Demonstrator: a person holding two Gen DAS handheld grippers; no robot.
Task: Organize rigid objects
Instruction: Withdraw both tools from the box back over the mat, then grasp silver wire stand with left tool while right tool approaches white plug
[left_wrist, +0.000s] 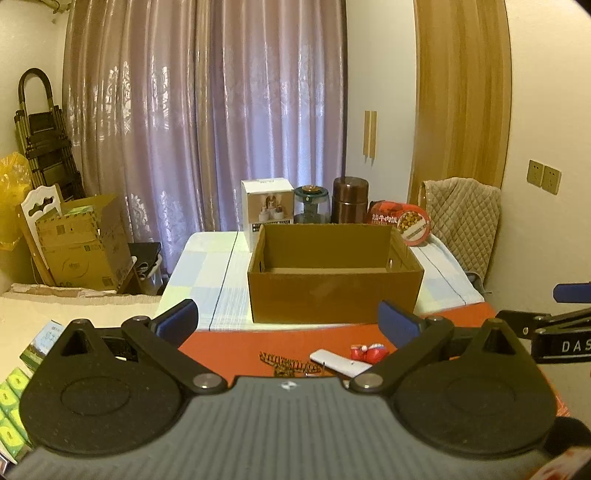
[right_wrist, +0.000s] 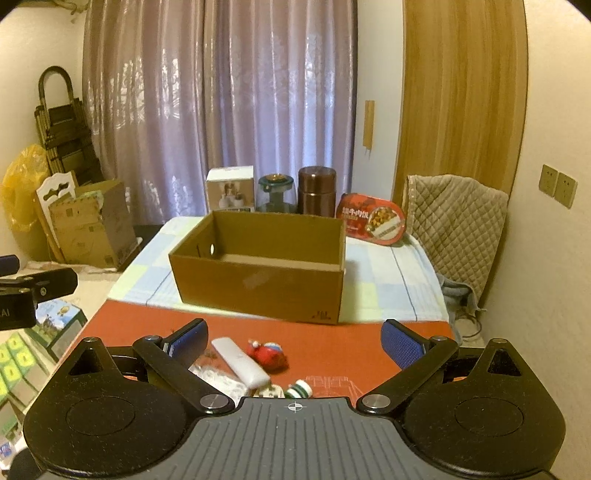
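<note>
open-top brown cardboard box, empty

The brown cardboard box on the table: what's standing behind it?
Behind the brown cardboard box stand a white carton, a green-lidded glass jar, a brown metal flask and a red food tub. Their bases are hidden.

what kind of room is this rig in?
Likely a room in a home, used partly for storage: full-length curtain, a quilted cover draped over a chair, stacked cardboard boxes in the corner, a cloth-covered table.
</note>
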